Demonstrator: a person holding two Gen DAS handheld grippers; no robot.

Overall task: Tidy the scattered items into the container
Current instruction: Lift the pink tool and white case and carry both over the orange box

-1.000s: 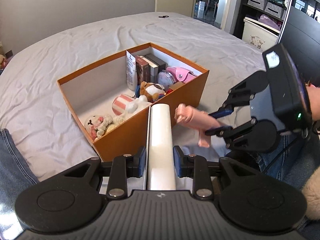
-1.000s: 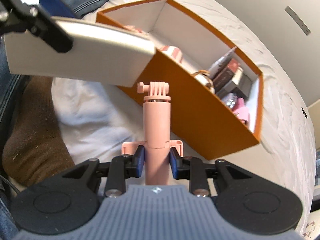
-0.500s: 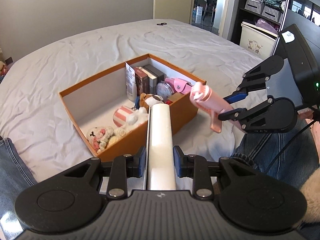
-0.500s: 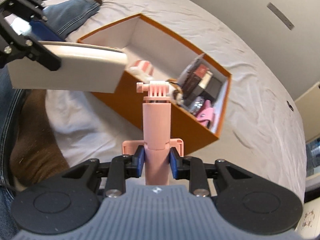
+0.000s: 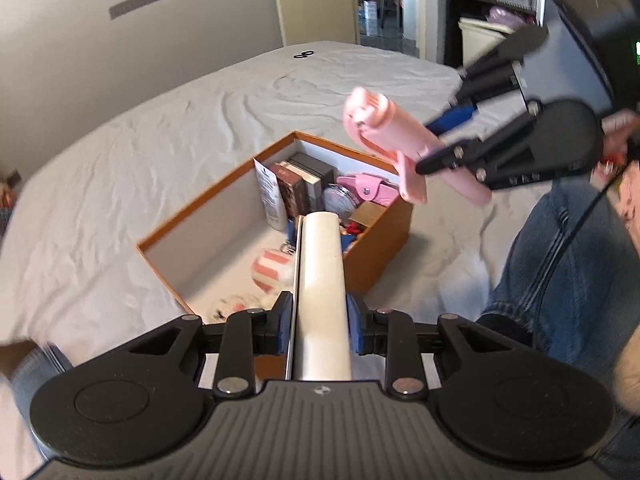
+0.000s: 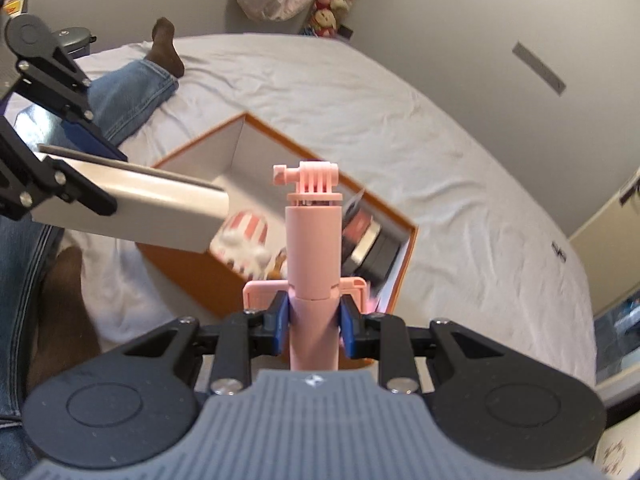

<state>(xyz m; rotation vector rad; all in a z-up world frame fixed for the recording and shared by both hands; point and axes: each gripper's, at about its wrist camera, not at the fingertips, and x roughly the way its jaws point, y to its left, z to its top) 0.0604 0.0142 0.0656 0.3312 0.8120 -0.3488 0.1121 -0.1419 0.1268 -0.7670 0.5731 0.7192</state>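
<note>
**Orange box on the bed, 2 items held above it**

Orange box (image 5: 372, 256) sits open on the grey-sheeted bed (image 5: 120, 168), its inside walls white. At its far end stands a row of upright things: a white tube (image 5: 270, 196), a few dark books or cases (image 5: 308, 184) and a pink pouch (image 5: 368, 190) lying beside them. Nearer the middle of the box lies a pink-and-white striped soft toy (image 5: 270, 272), blurred, with other small soft toys by the near wall that are too smeared to tell apart.

Left claw (image 5: 320, 330) is closed on a long white flat case (image 5: 322, 280), its blue pads pressing both sides. The case points forward over the near wall of the box. In the right wrist view the same case reaches in from the left, its free end above the box's near corner.

Right claw (image 6: 316, 322) grips a pink selfie stick (image 6: 314, 248) around its handle, with the mount end pointing forward and up. From the left wrist view the stick hangs in the air to the right of the box, above its far right corner, clear of the rim.

A person's jeans-clad legs (image 5: 560, 264) lie on the bed on either side of the box, with a brown sock (image 6: 164, 48) at the far foot.
</note>
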